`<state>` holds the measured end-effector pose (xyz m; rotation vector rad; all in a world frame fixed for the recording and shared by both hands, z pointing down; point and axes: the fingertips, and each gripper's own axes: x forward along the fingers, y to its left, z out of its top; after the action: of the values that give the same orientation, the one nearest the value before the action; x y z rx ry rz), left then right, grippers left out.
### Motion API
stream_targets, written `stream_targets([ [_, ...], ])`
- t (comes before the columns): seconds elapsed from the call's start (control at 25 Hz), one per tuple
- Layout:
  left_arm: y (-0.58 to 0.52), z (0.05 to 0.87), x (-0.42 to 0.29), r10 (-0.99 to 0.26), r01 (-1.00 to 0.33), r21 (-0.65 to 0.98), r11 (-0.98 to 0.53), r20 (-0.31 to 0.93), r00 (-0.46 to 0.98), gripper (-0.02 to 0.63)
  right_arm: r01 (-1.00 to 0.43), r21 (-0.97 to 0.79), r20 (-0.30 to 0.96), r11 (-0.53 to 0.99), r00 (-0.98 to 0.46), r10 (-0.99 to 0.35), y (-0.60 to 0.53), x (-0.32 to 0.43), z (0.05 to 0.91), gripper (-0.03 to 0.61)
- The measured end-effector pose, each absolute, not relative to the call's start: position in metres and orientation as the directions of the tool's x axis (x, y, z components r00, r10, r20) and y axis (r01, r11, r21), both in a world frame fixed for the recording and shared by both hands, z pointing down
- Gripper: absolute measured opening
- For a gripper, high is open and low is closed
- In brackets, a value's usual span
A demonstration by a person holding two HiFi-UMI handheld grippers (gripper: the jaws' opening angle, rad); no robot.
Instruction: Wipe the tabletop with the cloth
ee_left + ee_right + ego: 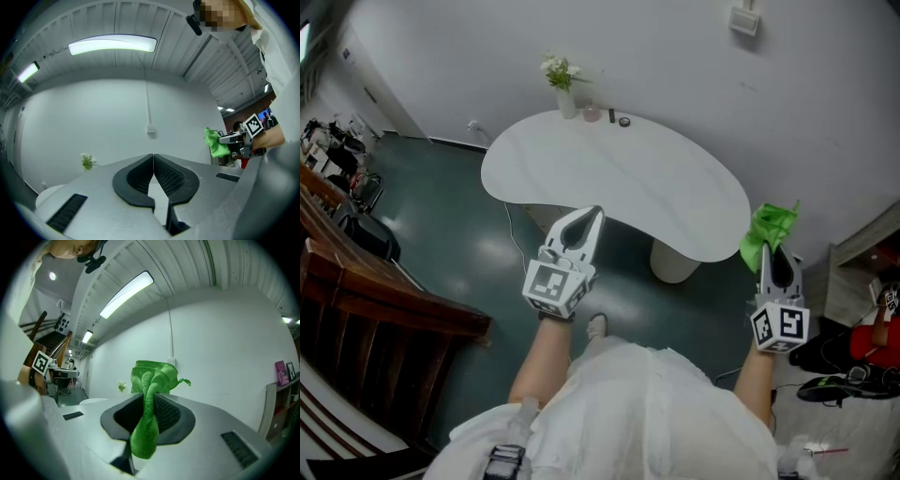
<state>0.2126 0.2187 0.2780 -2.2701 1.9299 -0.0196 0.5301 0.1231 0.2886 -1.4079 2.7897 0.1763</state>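
Note:
A white kidney-shaped table [619,183] stands in the middle of the head view. My right gripper [773,251] is off the table's right end, shut on a bright green cloth [769,232] that bunches above its tips. In the right gripper view the green cloth [151,399] is pinched between the jaws, with a tail hanging down. My left gripper [586,218] hovers at the table's near edge, shut with nothing in it; in its own view the left gripper [153,158] shows jaws pressed together. The right gripper with the cloth [214,142] also appears there.
At the table's far end stand a small vase of white flowers [562,82] and a few small items [617,118]. A wooden stair railing [366,291] runs along the left. Shelving and clutter [862,309] sit at the right. The table's pedestal [673,264] stands on dark green floor.

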Motion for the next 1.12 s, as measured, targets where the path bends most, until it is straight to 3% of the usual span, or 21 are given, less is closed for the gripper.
stream_targets([
  [0.64, 0.215, 0.283, 0.183, -0.981, -0.982, -0.116, -0.152, -0.100, 0.163, 0.017, -0.790, 0.092, -0.015, 0.606, -0.609, -0.793, 0.117, 0.498, 0.301, 0.066],
  [1.12, 0.178, 0.281, 0.067, -0.981, -0.977, -0.132, -0.169, -0.074, 0.179, 0.017, -0.804, 0.061, 0.026, 0.592, -0.591, -0.806, 0.077, 0.386, 0.308, 0.066],
])
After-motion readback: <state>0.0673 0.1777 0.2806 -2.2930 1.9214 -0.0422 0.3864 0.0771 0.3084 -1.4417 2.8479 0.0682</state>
